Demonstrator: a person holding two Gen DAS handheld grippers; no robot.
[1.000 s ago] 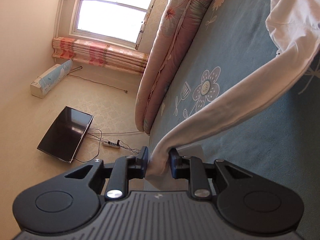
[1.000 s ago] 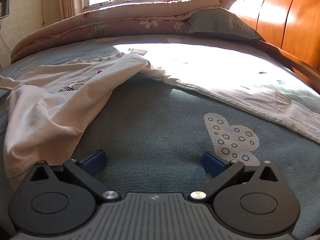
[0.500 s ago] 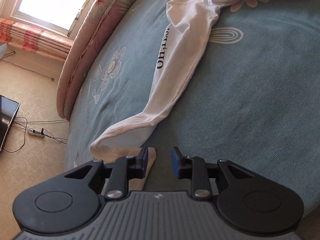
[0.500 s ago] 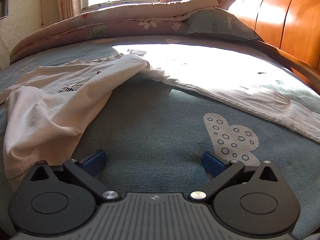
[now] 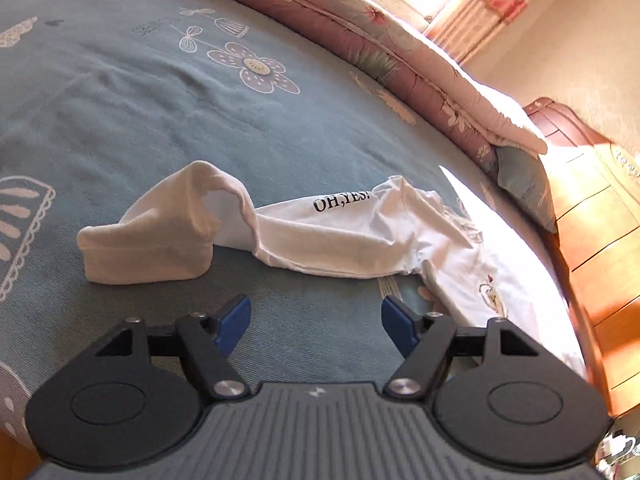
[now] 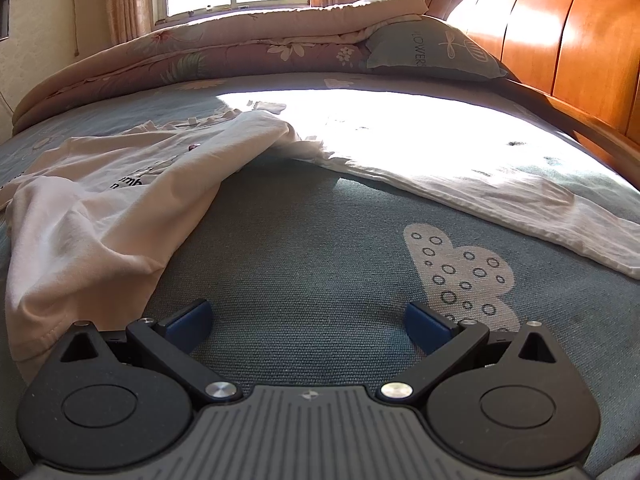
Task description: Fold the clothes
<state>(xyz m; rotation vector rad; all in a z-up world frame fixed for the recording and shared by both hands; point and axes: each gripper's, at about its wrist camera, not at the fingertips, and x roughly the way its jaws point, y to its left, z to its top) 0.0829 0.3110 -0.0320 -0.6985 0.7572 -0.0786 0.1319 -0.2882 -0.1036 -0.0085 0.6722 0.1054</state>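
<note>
Partly hidden and hard to read: white shirt (image 5: 360, 236) spread across the blue bedspread (image 5: 120, 112), its far half washed out by hard sunlight toward the headboard edge, so hems and prints there blur into glare. Only "OH,YES!" legible on one sleeve; in the right wrist view the chest lettering is cut off by a fold. Sleeve cuff (image 5: 144, 256) doubled back on itself into a soft, rounded loop, lying flat just ahead of the left gripper (image 5: 316, 322), not touching it. Left gripper jaws spread wide, blue pads bare, nothing between them.

Right gripper (image 6: 308, 322) likewise spread wide and empty, low over bare bedspread near the foot edge; shirt's (image 6: 100, 216) crumpled lower hem just beside its left finger, contact impossible to tell. Other sleeve (image 6: 480, 196) stretched flat toward the right edge, end cut off by the frame.

Thin, soft knit cotton, creased. Coarse woven bedspread with pale flower and dotted patterns. Rolled floral quilt (image 6: 208, 56) along the far edge, pillow (image 6: 432, 54) against the glossy wooden headboard (image 6: 560, 32).
</note>
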